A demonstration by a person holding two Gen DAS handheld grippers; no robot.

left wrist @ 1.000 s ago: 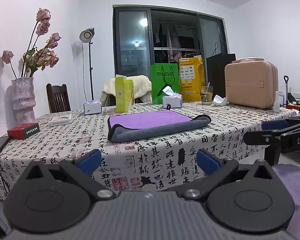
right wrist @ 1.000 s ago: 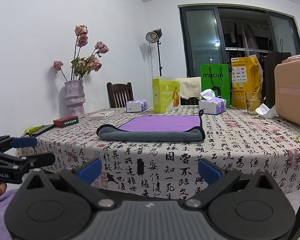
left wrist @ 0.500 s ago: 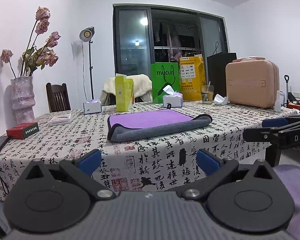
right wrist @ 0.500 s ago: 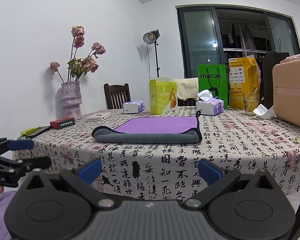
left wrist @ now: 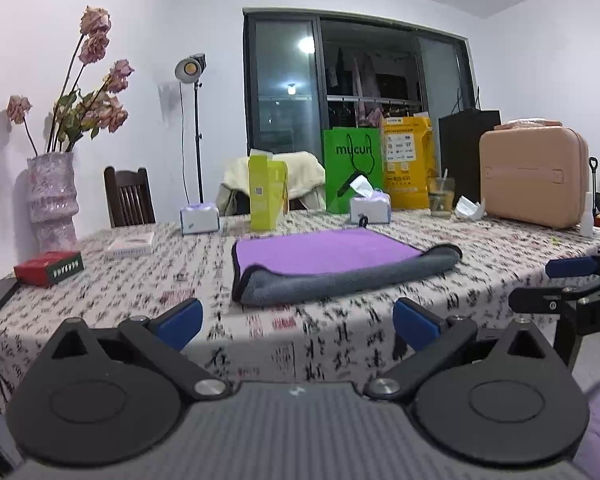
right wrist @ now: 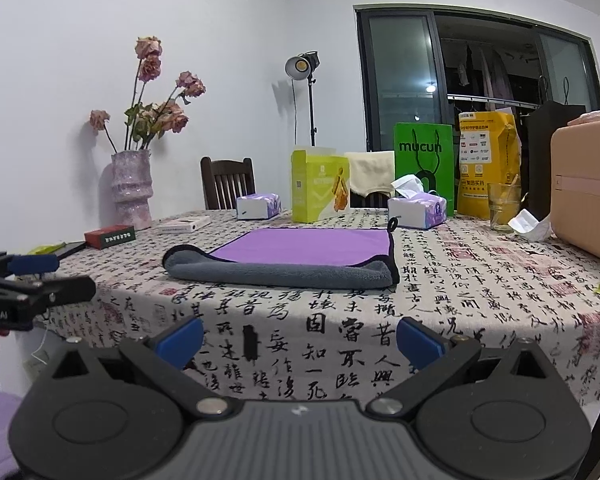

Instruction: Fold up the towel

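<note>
Towel [left wrist: 332,264]: folded, purple side up, flat on the tabletop [left wrist: 140,280]
Left claw [left wrist: 296,322]: spread wide, empty, short of the towel
Right claw [right wrist: 300,340]: spread wide, empty, short of the towel

The left gripper [left wrist: 296,322] hangs before the table edge, blue pads spread wide, nothing between them; beyond, a purple-and-grey towel [left wrist: 332,264] lies folded on the calligraphy tablecloth [left wrist: 140,284]; the right gripper [left wrist: 568,284] juts in at right, clear of the towel.
</note>
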